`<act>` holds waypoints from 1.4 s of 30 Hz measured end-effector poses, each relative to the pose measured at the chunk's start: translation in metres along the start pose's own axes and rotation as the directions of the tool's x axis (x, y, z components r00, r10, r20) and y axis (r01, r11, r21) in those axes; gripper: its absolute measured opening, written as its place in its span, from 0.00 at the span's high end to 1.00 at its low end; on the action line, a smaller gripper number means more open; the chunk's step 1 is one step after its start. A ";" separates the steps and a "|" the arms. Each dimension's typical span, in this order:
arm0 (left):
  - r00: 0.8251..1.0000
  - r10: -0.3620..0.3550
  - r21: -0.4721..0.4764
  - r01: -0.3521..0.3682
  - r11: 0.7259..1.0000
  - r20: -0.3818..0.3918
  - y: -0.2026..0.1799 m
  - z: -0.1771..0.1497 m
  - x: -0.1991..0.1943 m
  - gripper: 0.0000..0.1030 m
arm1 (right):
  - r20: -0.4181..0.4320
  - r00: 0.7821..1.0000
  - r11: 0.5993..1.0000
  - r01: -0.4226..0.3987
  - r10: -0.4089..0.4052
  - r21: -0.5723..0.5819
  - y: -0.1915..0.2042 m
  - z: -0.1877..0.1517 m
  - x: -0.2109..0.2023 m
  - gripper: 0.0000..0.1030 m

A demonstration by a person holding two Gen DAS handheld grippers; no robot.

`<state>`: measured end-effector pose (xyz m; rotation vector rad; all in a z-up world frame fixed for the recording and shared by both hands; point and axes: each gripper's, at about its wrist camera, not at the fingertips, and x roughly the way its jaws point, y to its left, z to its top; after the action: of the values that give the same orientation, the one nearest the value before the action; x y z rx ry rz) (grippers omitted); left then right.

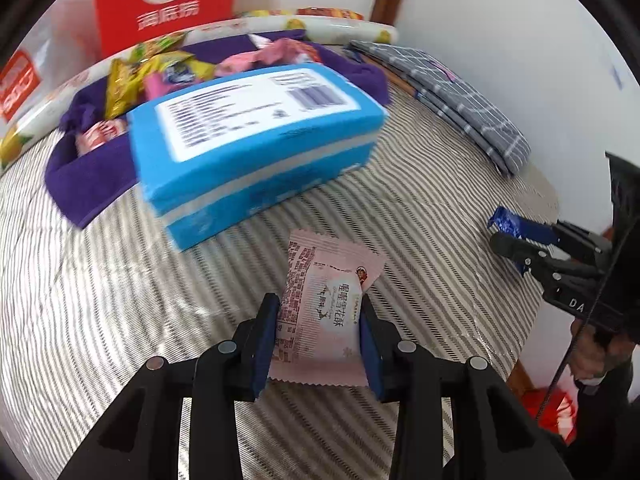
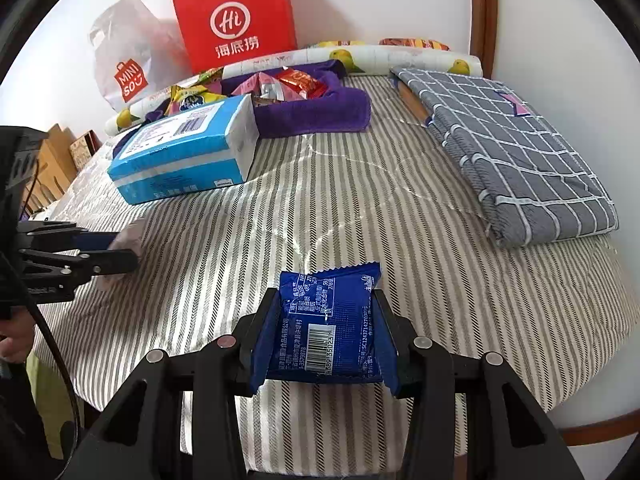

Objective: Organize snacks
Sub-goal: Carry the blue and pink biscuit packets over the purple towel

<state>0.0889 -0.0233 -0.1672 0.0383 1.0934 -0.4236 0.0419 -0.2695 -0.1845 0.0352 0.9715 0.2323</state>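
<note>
Pink snack packet (image 1: 320, 304) clamped in left hand-held gripper (image 1: 320, 344).

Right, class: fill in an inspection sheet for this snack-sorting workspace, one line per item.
Surface: striped tablecloth, round table.
Job's things: pink snack packet in left tool; blue snack packet in right tool; more snacks on purple towel.
Clutter: blue box, folded grey checked cloth.
Grippers: both shut on packets.
Cables: black cable beside left tool.
Surroundings: red paper bag, Miniso bag, white wall.
</note>
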 end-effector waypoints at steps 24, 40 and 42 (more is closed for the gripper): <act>0.988 -0.018 -0.096 0.034 0.995 0.155 0.040 0.065 -0.066 0.65 | 0.130 0.987 0.994 -0.089 0.098 -0.070 0.058 0.100 -0.020 0.57; 0.974 0.024 -0.083 -0.005 0.997 0.225 0.067 0.160 -0.093 0.65 | 0.211 0.976 0.998 -0.058 0.061 -0.020 0.060 0.204 -0.007 0.57; 0.972 0.025 -0.092 -0.004 0.996 0.235 0.070 0.169 -0.094 0.65 | 0.214 0.974 0.998 -0.066 0.067 -0.013 0.059 0.214 -0.002 0.57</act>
<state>0.2211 0.0306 -0.0190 -0.0832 0.8763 -0.3548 0.2054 -0.1964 -0.0539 0.0859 0.7550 0.2866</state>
